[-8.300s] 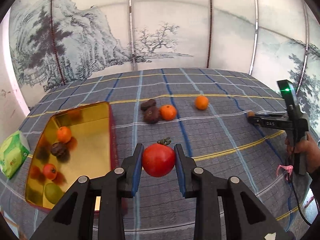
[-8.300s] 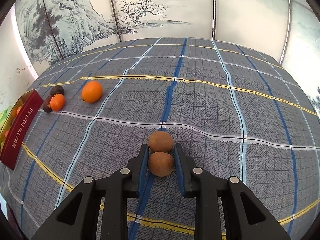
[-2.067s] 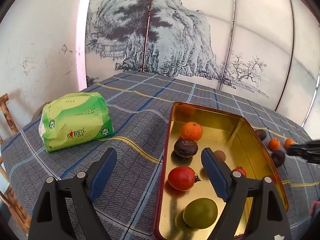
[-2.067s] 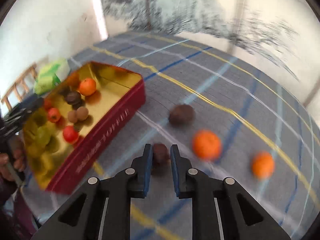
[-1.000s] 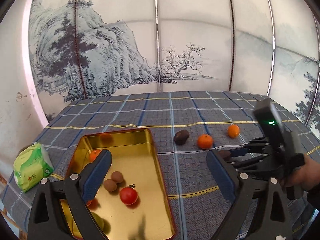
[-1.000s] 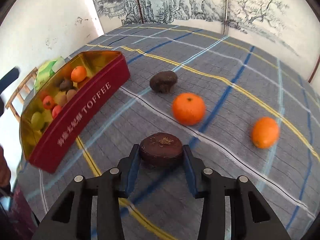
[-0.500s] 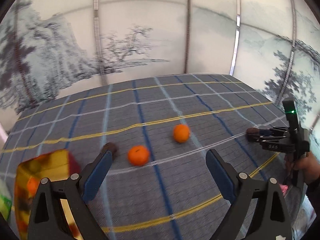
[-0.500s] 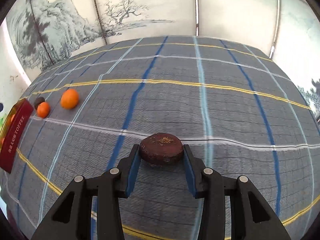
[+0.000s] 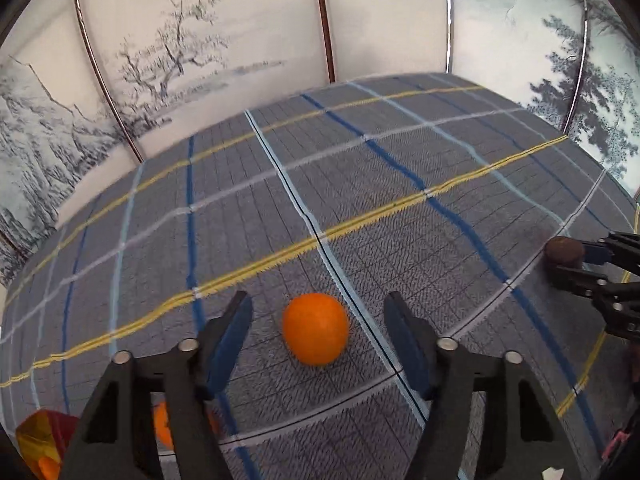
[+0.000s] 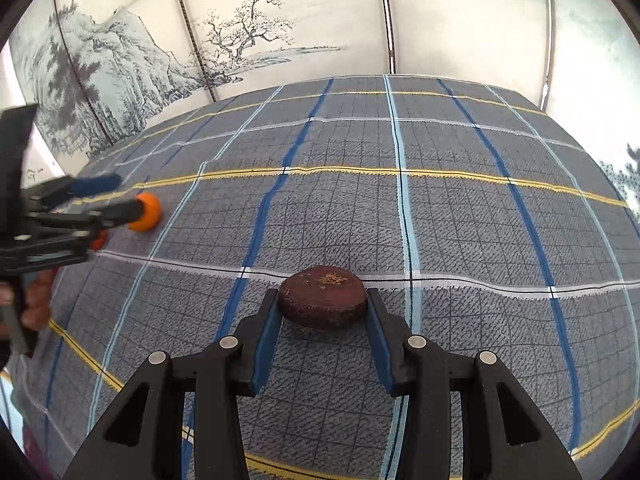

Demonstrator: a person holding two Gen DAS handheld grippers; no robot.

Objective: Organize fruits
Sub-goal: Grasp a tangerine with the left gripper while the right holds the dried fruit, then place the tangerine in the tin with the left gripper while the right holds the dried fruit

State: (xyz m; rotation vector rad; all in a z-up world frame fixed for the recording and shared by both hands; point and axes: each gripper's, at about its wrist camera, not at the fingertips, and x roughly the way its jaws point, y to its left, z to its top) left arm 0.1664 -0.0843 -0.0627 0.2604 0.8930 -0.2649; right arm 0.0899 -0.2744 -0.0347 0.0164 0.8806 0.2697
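My left gripper (image 9: 318, 314) is open around an orange tangerine (image 9: 315, 329) that rests on the checked cloth; the jaws stand clear of it on both sides. A second tangerine (image 9: 162, 426) shows low behind my left finger. My right gripper (image 10: 322, 308) is shut on a dark brown round fruit (image 10: 323, 296), held just above the cloth. In the left wrist view this gripper and fruit (image 9: 564, 251) are at the far right. In the right wrist view the left gripper (image 10: 108, 196) is at the far left around the tangerine (image 10: 147, 207).
A corner of the gold and red tin (image 9: 42, 440) shows at the bottom left of the left wrist view. The blue-grey checked tablecloth (image 10: 400, 208) covers the table. Painted screen panels (image 9: 240, 32) stand behind the table's far edge.
My left gripper has moved forward and down so the farther tangerine now sits between its open jaws. My right gripper still holds the dark fruit in about the same place.
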